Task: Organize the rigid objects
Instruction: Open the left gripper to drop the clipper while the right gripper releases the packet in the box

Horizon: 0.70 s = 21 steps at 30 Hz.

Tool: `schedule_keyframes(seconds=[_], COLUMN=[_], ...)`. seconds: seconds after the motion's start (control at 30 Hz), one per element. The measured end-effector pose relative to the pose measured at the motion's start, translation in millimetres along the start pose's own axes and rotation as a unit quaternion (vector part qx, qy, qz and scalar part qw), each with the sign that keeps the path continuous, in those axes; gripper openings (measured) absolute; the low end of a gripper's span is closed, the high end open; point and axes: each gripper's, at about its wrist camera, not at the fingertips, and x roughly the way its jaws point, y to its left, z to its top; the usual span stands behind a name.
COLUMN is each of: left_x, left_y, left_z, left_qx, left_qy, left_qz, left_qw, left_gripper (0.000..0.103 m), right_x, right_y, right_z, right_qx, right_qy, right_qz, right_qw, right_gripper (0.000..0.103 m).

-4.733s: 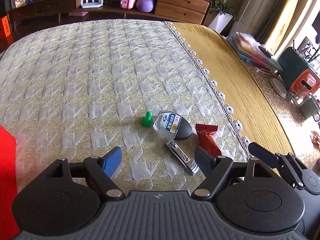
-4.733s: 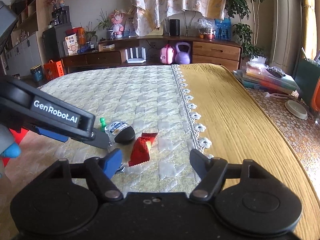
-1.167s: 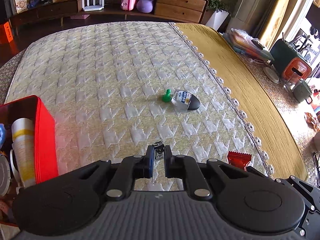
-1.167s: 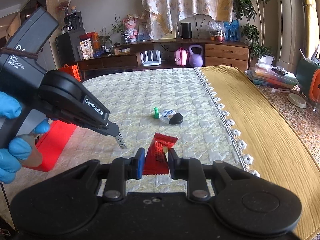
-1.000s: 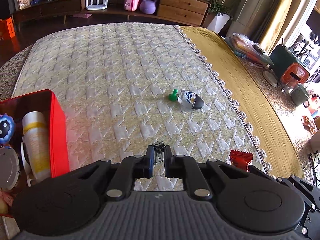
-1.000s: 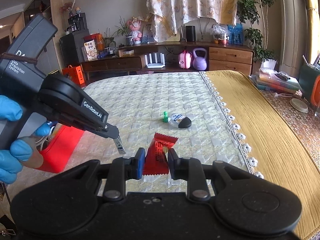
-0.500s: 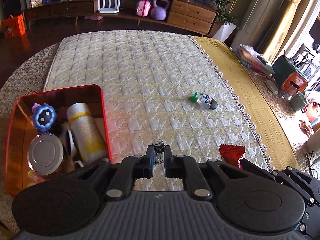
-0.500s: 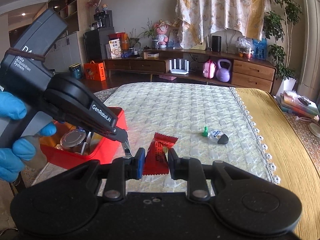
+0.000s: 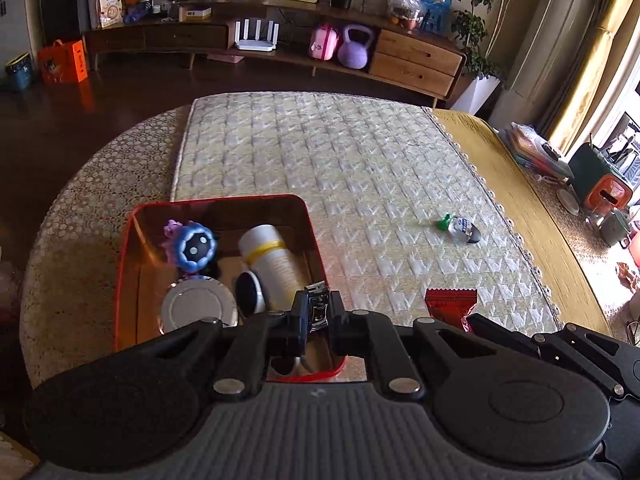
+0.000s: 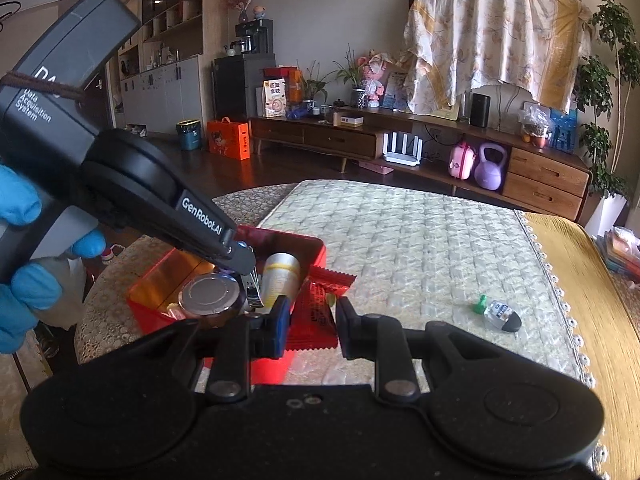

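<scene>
Both hands have carried their loads across the quilted cover [image 9: 360,168] to the red box [image 9: 124,264], which a second ago sat only at the left edge of the left wrist view and now fills the space under the claws. The left gripper [image 9: 316,312] is clamped tight on the nail clipper [image 9: 318,308], and the clipper now hangs over the near right part of the box, above the white bottle [image 9: 276,264] and the round metal lid [image 9: 199,310] already lying inside. The right gripper [image 10: 310,316] is pinched narrow on the red snack packet [image 10: 320,300], which reaches just up to the box's right wall (whether it is over the rim or only beside it is hard to tell from these angles). A gloved hand [image 10: 24,248] holds the left tool.

That shift means the carrying part looks done for these two items, and what is left is likely the release into the box. The clipper seems better placed for a drop than the packet.

The small clear bottle with the dark cap [image 9: 462,229] and the green pawn [image 9: 443,222] touching it stay out on the cover, well apart from the box, so the sorting is not finished.
</scene>
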Motion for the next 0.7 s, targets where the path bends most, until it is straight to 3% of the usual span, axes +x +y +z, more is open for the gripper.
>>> schedule_keyframes(seconds=[0.33, 0.7], left_x=[-8.9, 6.6], left_y=[53.9, 109.5], left_z=[3.4, 13.3], left_qx=[-0.024, -0.049], left_qy=[-0.017, -0.012], left_qz=[0.023, 0.059], left_qw=[0.9993, 0.997], left_gripper=[0.01, 0.01], right_x=[29.3, 66.3], right_y=[33.8, 47.4], right_z=[12.0, 17.6], right_qx=[-0.026, -0.036], right_qy=[0.014, 0.035], right_qz=[0.02, 0.031], right_qw=[0.999, 0.998], right_gripper=[0.024, 0.024])
